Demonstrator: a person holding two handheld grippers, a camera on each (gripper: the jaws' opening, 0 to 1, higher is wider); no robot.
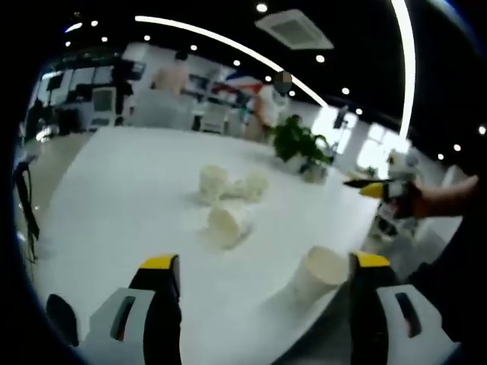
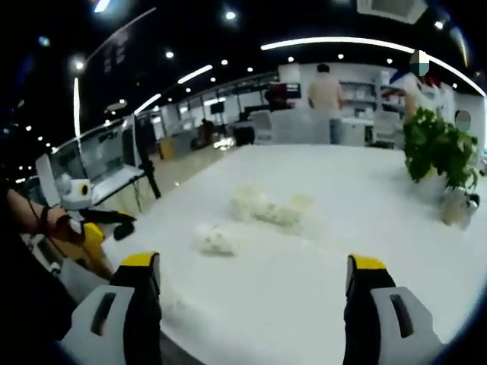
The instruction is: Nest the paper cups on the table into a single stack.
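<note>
Surface: white table (image 1: 114,198) in an office.
Cups: paper cups (image 1: 228,199) scattered, none nested.
Left gripper (image 1: 262,296): spread, empty.
Right gripper (image 2: 251,296): spread, empty.

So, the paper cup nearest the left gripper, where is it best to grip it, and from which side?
That paper cup seems to lie tilted, its open mouth turned up toward the camera. Probably grip across the side wall just below the rim, coming from the near table edge with the left gripper, whose jaws stand open.
</note>
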